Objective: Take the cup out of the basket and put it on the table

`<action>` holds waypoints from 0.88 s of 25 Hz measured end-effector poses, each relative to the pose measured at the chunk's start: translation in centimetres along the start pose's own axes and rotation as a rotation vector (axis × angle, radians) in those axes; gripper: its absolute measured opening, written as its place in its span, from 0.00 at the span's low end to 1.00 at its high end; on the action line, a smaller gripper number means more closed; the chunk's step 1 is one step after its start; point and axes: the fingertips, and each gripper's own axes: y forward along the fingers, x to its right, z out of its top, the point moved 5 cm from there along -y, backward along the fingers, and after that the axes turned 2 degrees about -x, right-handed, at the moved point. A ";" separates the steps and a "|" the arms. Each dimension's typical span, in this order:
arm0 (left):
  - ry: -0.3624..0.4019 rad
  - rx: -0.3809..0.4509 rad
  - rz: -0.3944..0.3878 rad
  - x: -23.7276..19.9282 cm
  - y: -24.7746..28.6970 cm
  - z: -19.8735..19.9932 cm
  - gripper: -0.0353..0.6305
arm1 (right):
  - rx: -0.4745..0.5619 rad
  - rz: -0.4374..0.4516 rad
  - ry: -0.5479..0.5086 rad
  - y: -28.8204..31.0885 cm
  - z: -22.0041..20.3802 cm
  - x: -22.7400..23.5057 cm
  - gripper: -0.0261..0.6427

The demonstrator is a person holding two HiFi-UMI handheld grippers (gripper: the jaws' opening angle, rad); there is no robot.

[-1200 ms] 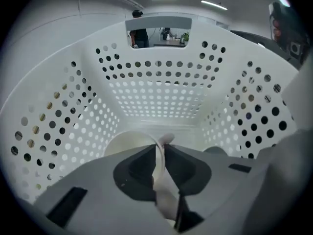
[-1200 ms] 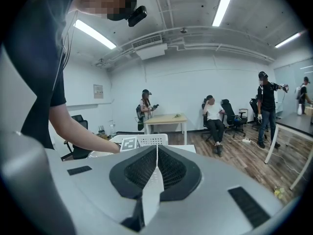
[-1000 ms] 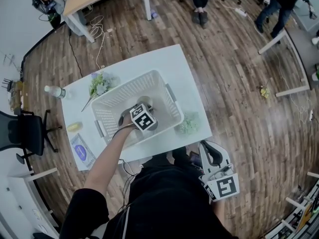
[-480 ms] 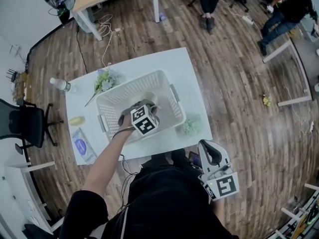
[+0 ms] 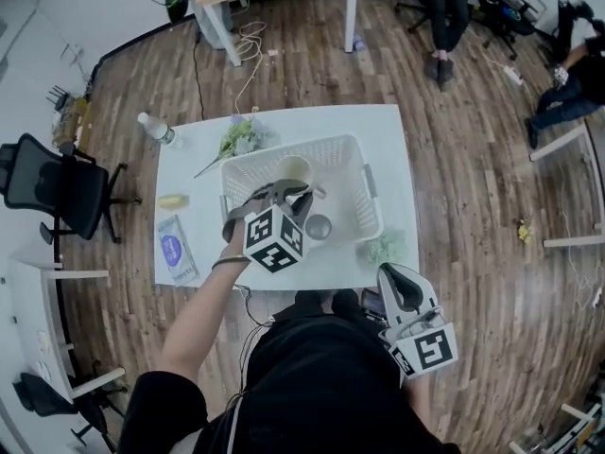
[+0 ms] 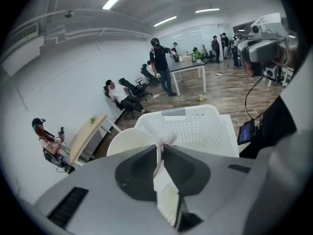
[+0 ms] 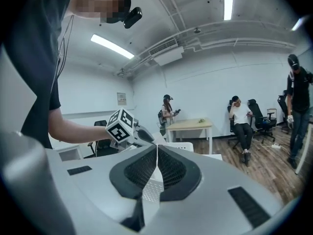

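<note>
My left gripper (image 5: 284, 191) is shut on the rim of a cream cup (image 5: 291, 170) and holds it up over the white basket (image 5: 369, 201). The left gripper view has the cup's wall (image 6: 128, 140) pinched between the two dark pads, with the basket (image 6: 195, 126) below and behind. The basket stands on the white table (image 5: 397, 149). My right gripper (image 5: 399, 277) hangs shut and empty off the table's near edge, beside my body. Its jaws (image 7: 157, 153) meet with nothing between them, and the left gripper's marker cube (image 7: 121, 126) shows beyond.
A small metal bowl (image 5: 319, 226) lies in the basket. On the table sit a water bottle (image 5: 156, 130), a flower sprig (image 5: 236, 140), a yellow item (image 5: 173, 200), a blue packet (image 5: 176, 249) and a green tuft (image 5: 383, 248). A black office chair (image 5: 57, 187) stands at the left.
My left gripper has risen from the basket's floor with the cup in its jaws. The right gripper has shifted only slightly.
</note>
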 end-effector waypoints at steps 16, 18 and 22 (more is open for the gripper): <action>-0.181 -0.181 0.351 -2.0 -14.2 -9.5 0.12 | -0.003 0.338 -0.056 6.0 1.1 -4.9 0.08; -0.215 -0.218 0.382 -1.8 -15.4 -11.8 0.12 | -0.007 0.367 -0.065 6.7 1.2 -5.8 0.08; -0.302 -0.286 0.408 -0.9 -16.8 -16.6 0.12 | -0.020 0.415 -0.084 7.8 1.3 -7.6 0.08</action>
